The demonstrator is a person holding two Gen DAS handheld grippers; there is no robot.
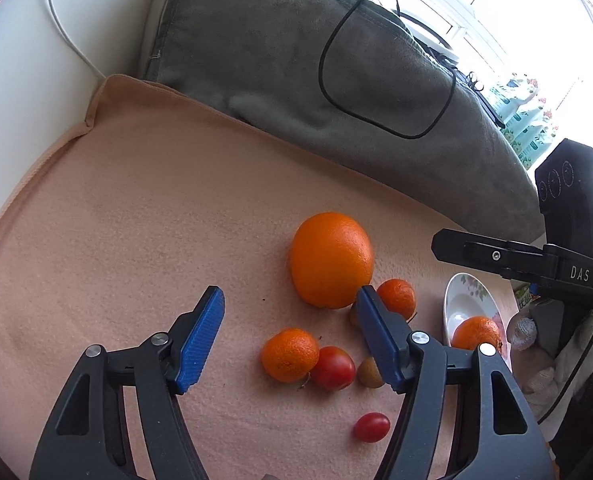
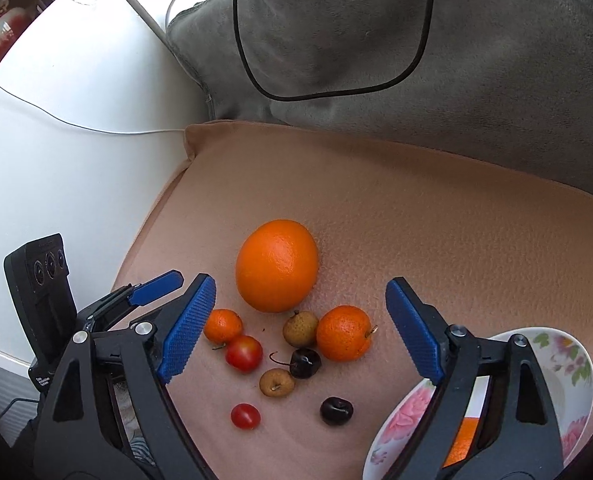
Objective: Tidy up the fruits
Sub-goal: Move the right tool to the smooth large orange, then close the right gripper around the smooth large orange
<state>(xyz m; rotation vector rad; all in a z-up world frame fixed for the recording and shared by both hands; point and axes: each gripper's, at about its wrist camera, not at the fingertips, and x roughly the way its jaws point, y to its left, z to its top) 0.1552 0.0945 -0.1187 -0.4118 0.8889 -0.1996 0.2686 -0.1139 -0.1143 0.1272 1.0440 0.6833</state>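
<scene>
A large orange (image 1: pixel 331 260) (image 2: pixel 277 266) lies on the peach cloth (image 1: pixel 136 240) (image 2: pixel 436 220) with small fruit around it: two mandarins (image 1: pixel 290 355) (image 2: pixel 343 333), two tomatoes (image 1: pixel 332 368) (image 2: pixel 243 353), brown fruits (image 2: pixel 300 328) and dark cherries (image 2: pixel 305 363). A floral bowl (image 1: pixel 458 300) (image 2: pixel 564 356) holds a mandarin (image 1: pixel 476 333) at the right. My left gripper (image 1: pixel 290 316) is open and empty above the fruit. My right gripper (image 2: pixel 301 310) is open and empty above them too; its body shows in the left wrist view (image 1: pixel 516 258).
A grey cushion (image 1: pixel 296 52) (image 2: pixel 416 40) with a black cable (image 1: pixel 376 112) (image 2: pixel 336 88) lies behind the cloth. A white surface (image 1: pixel 36 60) (image 2: pixel 56 140) with a white cable is at the left. The left gripper shows in the right wrist view (image 2: pixel 96 308).
</scene>
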